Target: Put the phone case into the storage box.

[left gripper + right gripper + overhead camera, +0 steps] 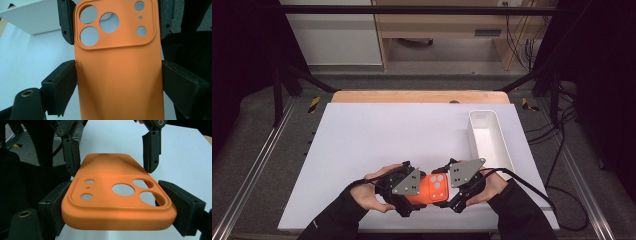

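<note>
An orange phone case (432, 189) is held off the white table (377, 140) near its front edge, back side up. My left gripper (414, 196) is shut on its plain end and my right gripper (448, 196) is shut on the end with the camera cut-outs. In the left gripper view the case (117, 70) runs away from me between my black pads (62, 85), with the left gripper (118, 82) clamped across its width. Seen from the right gripper view, the case (117, 202) lies flat with its camera end nearest, pinched by the right gripper (117, 207).
A long white bin (489, 137) stands empty at the right side of the table, and its wall (32, 17) shows beyond the case. The table's front edge lies just below both hands. Dark frame posts and cables flank the table.
</note>
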A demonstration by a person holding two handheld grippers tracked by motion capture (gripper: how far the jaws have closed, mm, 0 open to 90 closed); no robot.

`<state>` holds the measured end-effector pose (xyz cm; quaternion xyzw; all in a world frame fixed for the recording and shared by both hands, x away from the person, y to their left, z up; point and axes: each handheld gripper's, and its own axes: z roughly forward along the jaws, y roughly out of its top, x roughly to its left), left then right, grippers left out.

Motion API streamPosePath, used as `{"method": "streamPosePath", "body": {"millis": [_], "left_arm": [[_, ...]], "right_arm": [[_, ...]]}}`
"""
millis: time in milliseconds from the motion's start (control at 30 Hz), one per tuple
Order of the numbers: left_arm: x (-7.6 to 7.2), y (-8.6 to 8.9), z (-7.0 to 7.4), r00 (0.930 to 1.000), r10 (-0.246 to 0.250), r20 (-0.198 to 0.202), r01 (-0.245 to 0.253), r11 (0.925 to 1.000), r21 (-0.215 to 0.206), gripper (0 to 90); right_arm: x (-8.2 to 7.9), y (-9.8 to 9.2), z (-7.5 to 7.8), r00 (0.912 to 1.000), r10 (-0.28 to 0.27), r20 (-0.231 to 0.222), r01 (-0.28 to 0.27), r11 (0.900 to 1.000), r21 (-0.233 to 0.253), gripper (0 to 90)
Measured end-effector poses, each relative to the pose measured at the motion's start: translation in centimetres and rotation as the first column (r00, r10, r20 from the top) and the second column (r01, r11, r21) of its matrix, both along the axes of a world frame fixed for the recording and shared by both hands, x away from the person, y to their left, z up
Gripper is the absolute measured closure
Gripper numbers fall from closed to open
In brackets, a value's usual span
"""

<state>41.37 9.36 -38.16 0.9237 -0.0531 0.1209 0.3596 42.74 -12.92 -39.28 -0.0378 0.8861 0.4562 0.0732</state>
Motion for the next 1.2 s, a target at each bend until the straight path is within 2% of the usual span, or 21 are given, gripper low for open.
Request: {"method": "streamPosePath", "body": {"millis": [167,367,467,500,533,567,600,800,867,933,1000,1200], "left_arm": [[0.1,0.0,0.0,1.0,0.004,0.0,-0.004,1.0,-0.006,15.1],[0.3,0.0,-0.1,0.9993,0.026,-0.025,-0.026,0.9996,-0.006,14.8],[0.4,0.2,-0.1,0.9984,0.048,-0.031,-0.048,0.9988,-0.008,6.8],[0.4,0.4,-0.1,0.9975,0.057,-0.043,-0.057,0.9982,-0.018,3.3],[0.5,0.6,0.0,0.9957,0.072,-0.058,-0.074,0.9966,-0.037,2.1],[0.5,0.6,0.0,0.9957,0.072,-0.058,-0.074,0.9966,-0.037,1.9],[0.6,1.0,0.0,0.9931,0.089,-0.076,-0.093,0.9946,-0.047,0.8],[0.8,1.9,0.0,0.9872,0.132,-0.089,-0.136,0.9899,-0.04,0.0],[0.8,2.1,-0.2,0.9824,0.143,-0.121,-0.148,0.9883,-0.036,0.0],[0.9,2.1,-0.3,0.9799,0.152,-0.129,-0.156,0.9874,-0.022,0.0],[0.9,2.0,-0.7,0.9751,0.162,-0.151,-0.166,0.986,-0.014,0.0],[0.9,1.8,-1.4,0.9732,0.166,-0.159,-0.166,0.986,0.012,0.0]], "right_arm": [[0.0,0.0,0.0,1.0,-0.009,0.001,0.009,1.0,-0.002,16.6],[0.0,0.0,0.1,0.9999,-0.016,0.003,0.016,1.0,-0.004,16.6],[0.1,-0.1,0.2,0.9998,-0.02,0.0,0.02,1.0,0.0,16.6],[0.1,-0.2,0.3,0.9997,-0.024,-0.001,0.024,1.0,0.002,16.6],[0.1,-0.2,0.4,0.9996,-0.029,0.002,0.029,1.0,0.002,16.6],[0.1,-0.3,0.5,0.9995,-0.032,0.004,0.032,0.999,0.0,16.6],[0.2,-0.4,0.6,0.9992,-0.039,0.007,0.039,0.999,-0.002,16.6],[0.3,-0.9,1.2,0.9984,-0.056,0.001,0.056,0.998,-0.015,16.5],[0.4,-1.2,1.5,0.9979,-0.064,-0.012,0.063,0.997,-0.037,16.5],[0.4,-1.3,1.6,0.9976,-0.068,-0.014,0.068,0.997,-0.045,16.5],[0.5,-1.5,1.8,0.9971,-0.072,-0.025,0.07,0.995,-0.075,16.5],[0.6,-1.6,2.4,0.9961,-0.084,-0.025,0.08,0.988,-0.13,16.6]]}}
